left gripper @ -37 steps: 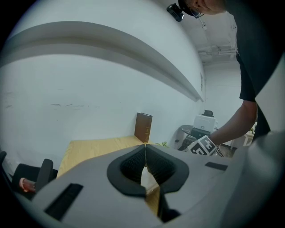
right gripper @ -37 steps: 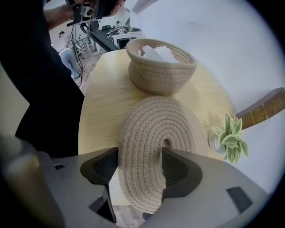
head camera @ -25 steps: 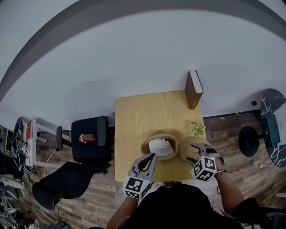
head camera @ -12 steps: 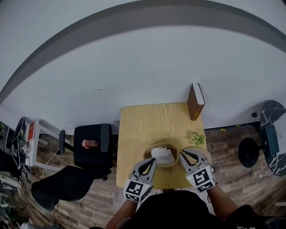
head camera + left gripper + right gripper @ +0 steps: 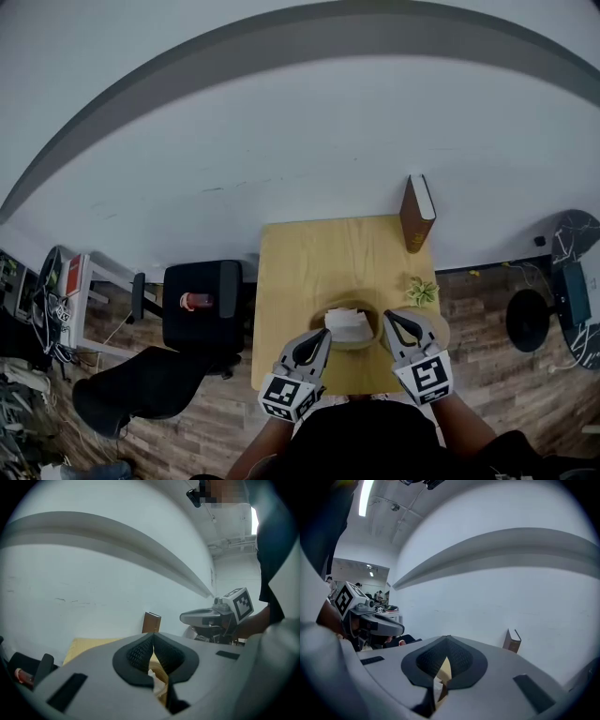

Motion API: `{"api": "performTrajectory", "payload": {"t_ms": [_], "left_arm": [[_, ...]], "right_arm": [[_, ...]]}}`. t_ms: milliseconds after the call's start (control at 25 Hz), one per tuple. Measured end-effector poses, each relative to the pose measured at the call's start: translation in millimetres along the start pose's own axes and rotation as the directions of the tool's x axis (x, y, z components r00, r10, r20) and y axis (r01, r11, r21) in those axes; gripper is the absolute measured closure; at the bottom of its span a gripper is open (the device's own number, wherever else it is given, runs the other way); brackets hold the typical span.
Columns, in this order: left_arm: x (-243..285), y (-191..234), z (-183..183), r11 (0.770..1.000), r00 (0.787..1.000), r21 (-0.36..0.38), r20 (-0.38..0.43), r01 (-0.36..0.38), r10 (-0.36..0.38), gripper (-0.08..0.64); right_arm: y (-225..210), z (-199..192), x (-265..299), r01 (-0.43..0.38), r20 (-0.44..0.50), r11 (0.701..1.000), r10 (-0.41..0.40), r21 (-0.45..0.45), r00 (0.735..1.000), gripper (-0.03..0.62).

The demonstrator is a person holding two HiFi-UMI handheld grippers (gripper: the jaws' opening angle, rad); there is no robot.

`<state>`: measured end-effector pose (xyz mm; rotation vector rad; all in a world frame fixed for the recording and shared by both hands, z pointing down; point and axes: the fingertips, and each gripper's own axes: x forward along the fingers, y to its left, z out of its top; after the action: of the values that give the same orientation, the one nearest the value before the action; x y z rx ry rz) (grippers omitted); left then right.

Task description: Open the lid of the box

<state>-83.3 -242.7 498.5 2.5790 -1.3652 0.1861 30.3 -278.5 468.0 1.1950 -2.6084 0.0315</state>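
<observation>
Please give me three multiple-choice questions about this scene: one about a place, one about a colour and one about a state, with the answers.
1. The book stands at the table's: A far right corner; B near left corner; C middle.
2. The plant is: A red; B green; C blue.
3. The box is: A lidded; B on its side; C open.
Answers: A, it stands upright at that corner; B, its leaves are green; C, white contents show inside the rim.

Box (image 5: 346,304) on table (image 5: 319,262) near edge, plant (image 5: 421,291) right of it, book (image 5: 417,212) behind plant
</observation>
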Motion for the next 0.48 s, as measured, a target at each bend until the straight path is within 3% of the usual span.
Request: {"api": "performTrajectory", "payload": {"t_ms": [480], "left_arm": [[1, -5, 9, 0.998, 0.998, 0.044, 0.039, 0.039, -0.040, 0.541]], "right_arm": [[-2, 17, -7, -0.016, 0.089, 1.000, 0.014, 0.025, 0.996, 0.574]]}}
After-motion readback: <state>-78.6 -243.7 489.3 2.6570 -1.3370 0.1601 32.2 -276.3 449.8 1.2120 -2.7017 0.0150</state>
